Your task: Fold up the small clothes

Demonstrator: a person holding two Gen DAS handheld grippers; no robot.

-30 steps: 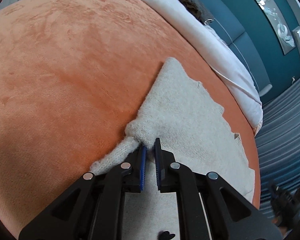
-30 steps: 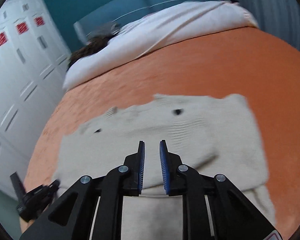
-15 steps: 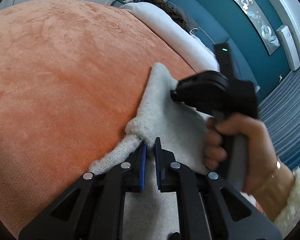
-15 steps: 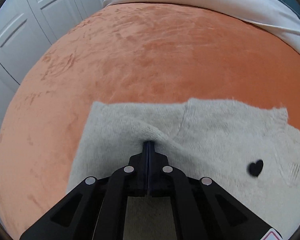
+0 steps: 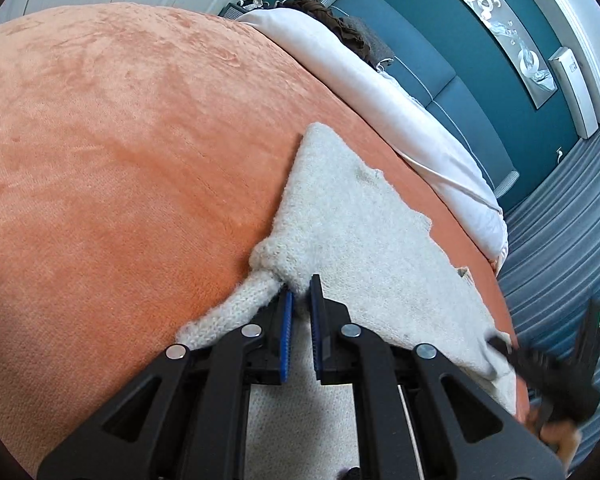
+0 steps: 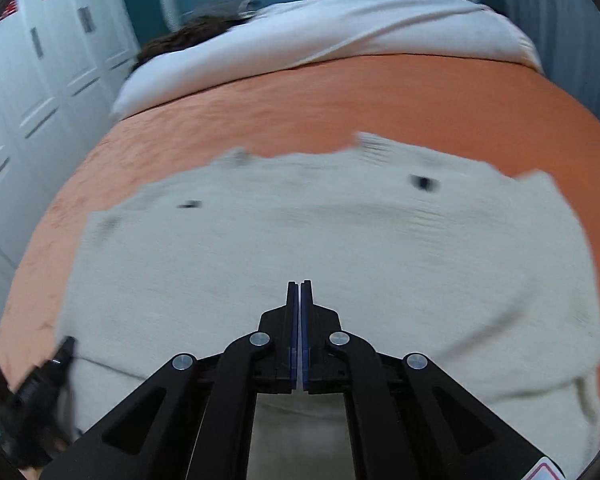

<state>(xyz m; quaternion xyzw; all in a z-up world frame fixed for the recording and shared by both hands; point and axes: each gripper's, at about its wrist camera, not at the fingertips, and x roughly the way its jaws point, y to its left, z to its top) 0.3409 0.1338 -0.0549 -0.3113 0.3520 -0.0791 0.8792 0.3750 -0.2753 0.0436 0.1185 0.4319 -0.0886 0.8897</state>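
A cream knitted sweater (image 5: 364, 240) lies spread on an orange plush bedspread (image 5: 120, 160), filling the lower centre and right of the left wrist view and most of the middle of the right wrist view, where motion blur softens it. In the left wrist view the left gripper (image 5: 299, 300) sits at the lower centre of the frame with its blue-padded fingers set a narrow gap apart; a bunched fold of the sweater sits at the fingertips, with a thin knitted strip trailing to the lower left, and it cannot be told whether the pads actually pinch the fabric. At the lower right edge of the same view the right gripper (image 5: 500, 346) appears as a dark blurred shape touching the sweater's near corner. In the right wrist view that gripper's fingers (image 6: 294, 300) are pressed together with no gap showing, above the knit, and nothing is visibly caught between them. Two small dark buttons (image 6: 422, 182) show on the sweater in the upper middle of that frame. A white pillow (image 6: 320, 28) lies across the top of the bed, against a teal headboard (image 5: 420, 64), and white cupboard doors (image 6: 40, 80) fill the upper left.
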